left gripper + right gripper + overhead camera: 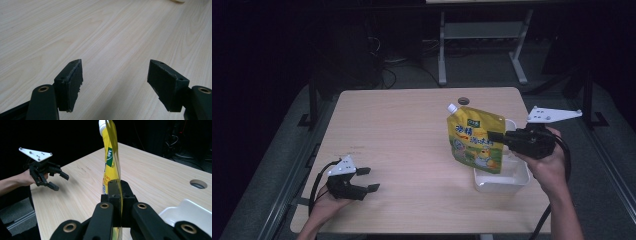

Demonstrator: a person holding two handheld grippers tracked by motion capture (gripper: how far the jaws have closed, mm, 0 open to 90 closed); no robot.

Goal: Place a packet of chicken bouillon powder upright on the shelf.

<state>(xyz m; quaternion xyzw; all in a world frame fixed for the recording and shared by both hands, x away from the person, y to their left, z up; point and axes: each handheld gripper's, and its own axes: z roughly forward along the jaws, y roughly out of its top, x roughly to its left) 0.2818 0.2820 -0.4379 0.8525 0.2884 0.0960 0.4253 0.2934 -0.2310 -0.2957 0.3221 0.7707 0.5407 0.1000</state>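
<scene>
A yellow spouted pouch (474, 139) with a white cap hangs upright above the wooden table (412, 130), at the left end of a white tray (518, 179). My right gripper (493, 136) is shut on the pouch's right edge. In the right gripper view the pouch (111, 157) shows edge-on, pinched between the jaws of the right gripper (118, 192). Near the table's front left corner, my left gripper (368, 179) stands open with nothing between its fingers. In the left gripper view the left gripper (115, 77) hovers just above bare wood, jaws wide apart.
The white tray (186, 211) sits at the table's right front. A round cable hole (463, 101) lies near the table's far edge. Metal frame legs (442, 55) stand on the dark floor beyond. The other hand's gripper (56, 181) shows far left in the right gripper view.
</scene>
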